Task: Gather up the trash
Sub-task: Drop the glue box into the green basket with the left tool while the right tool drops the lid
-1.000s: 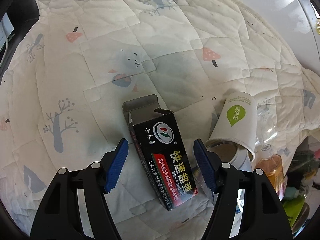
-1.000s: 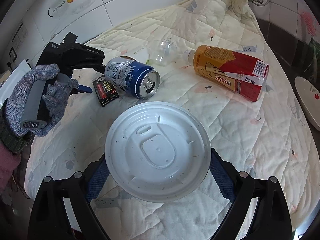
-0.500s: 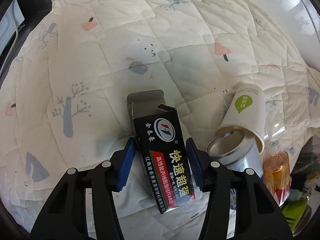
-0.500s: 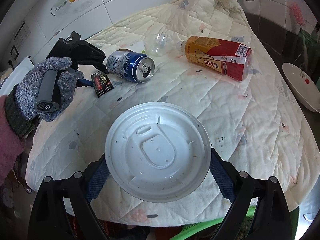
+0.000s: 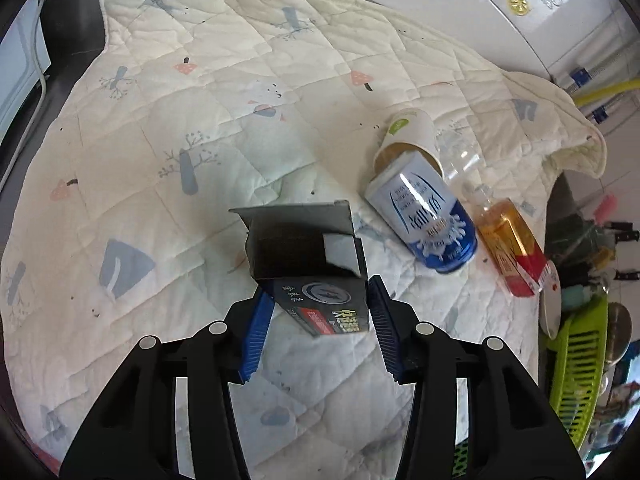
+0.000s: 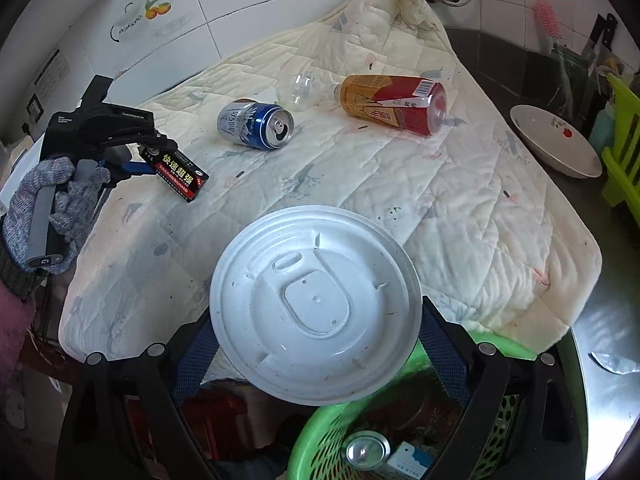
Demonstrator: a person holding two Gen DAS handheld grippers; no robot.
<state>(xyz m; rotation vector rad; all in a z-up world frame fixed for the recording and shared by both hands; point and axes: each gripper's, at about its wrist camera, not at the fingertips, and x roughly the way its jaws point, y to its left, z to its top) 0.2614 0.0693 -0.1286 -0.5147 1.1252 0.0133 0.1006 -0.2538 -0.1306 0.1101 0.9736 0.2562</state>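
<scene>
My left gripper (image 5: pixel 320 316) is shut on a black carton box (image 5: pixel 316 276) with an open flap and holds it lifted above the quilt; it also shows in the right wrist view (image 6: pixel 180 172). My right gripper (image 6: pixel 318 340) is shut on a white plastic lid (image 6: pixel 316 304), held above a green basket (image 6: pixel 316 452). A blue can (image 6: pixel 256 124), a paper cup (image 5: pixel 408 136), a clear empty bottle (image 6: pixel 300 88) and an orange drink bottle (image 6: pixel 396 104) lie on the quilt.
The quilt (image 6: pixel 400 200) covers the counter. A white bowl (image 6: pixel 556 140) and a green rack (image 6: pixel 624 148) stand at the right. The green basket holds a can and a small box. Tiled wall behind.
My left gripper closed on the black box and lifted it off the quilt. My right gripper drew back with the lid until it is over the green basket.
</scene>
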